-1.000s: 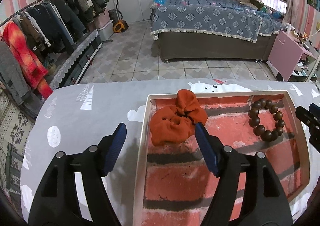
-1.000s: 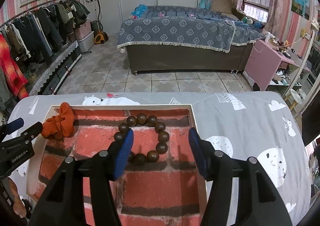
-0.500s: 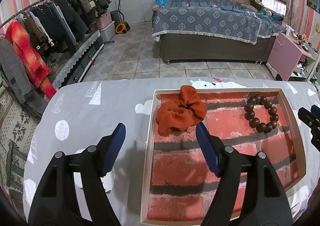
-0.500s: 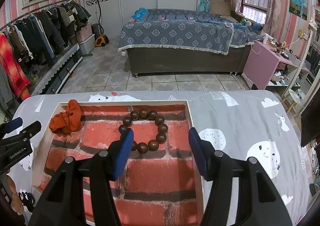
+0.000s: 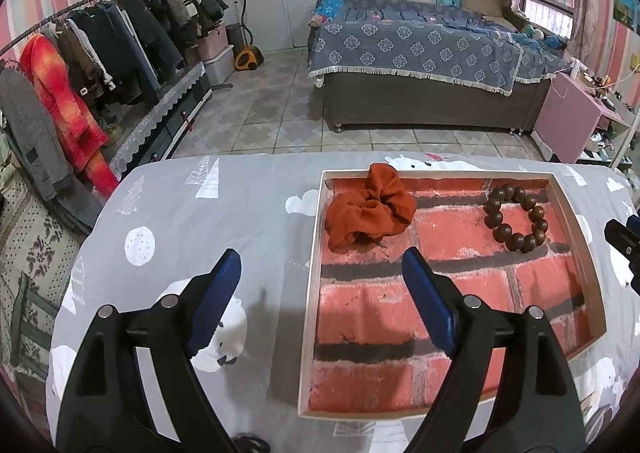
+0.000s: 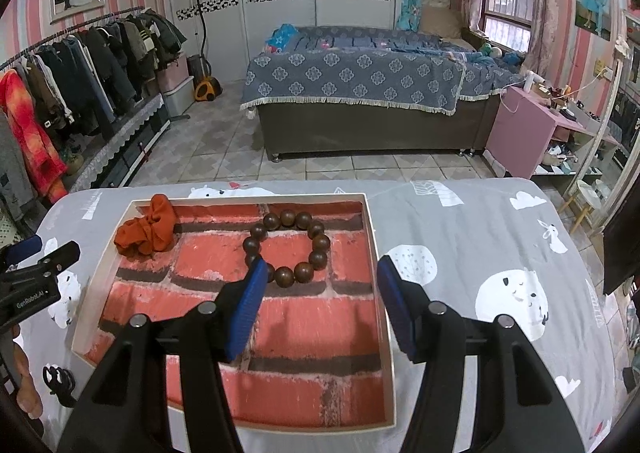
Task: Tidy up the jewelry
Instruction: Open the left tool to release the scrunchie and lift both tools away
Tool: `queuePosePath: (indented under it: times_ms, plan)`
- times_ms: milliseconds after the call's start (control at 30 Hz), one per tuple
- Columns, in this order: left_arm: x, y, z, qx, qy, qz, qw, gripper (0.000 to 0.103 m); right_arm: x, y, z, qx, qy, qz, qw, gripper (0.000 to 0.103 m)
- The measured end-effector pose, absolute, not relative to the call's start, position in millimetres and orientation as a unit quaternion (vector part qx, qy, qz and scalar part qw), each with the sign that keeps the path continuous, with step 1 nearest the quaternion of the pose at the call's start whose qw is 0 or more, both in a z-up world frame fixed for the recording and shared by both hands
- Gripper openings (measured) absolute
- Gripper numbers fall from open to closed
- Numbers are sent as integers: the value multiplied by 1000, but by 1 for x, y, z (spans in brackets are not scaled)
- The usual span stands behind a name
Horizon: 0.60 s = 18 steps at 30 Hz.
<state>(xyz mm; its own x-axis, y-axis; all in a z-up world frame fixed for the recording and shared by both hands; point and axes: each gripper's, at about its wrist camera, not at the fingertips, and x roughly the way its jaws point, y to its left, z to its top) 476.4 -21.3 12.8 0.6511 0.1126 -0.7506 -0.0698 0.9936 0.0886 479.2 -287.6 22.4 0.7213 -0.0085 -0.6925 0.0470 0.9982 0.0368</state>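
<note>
Your right gripper (image 6: 318,273) hid part of the near arc of the wooden bead bracelet (image 6: 287,246) behind its left pad; your left gripper (image 5: 322,269) covered the tray's (image 5: 313,265) near left rim. Both tools were cut off at the frame bottom. Both sets of jaws stood wide apart, holding nothing. The bracelet lay in the tray's far right area, the orange scrunchie (image 5: 368,209) in the far left corner, well apart. Since a second earlier, you had drawn both grippers back: tray and contents sat farther off, more grey tablecloth (image 5: 192,213) showing.
</note>
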Motion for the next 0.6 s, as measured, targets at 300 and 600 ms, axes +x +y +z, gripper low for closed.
queuePosePath:
  times_ms: [300,600]
  plan:
    - [452,-12,13,17,412,55,909,82,456,-285,21,27,371,-9,928,57]
    - [434,-6,11,10,408,55,911,83,437,-282,18,25,369,-8,929,57]
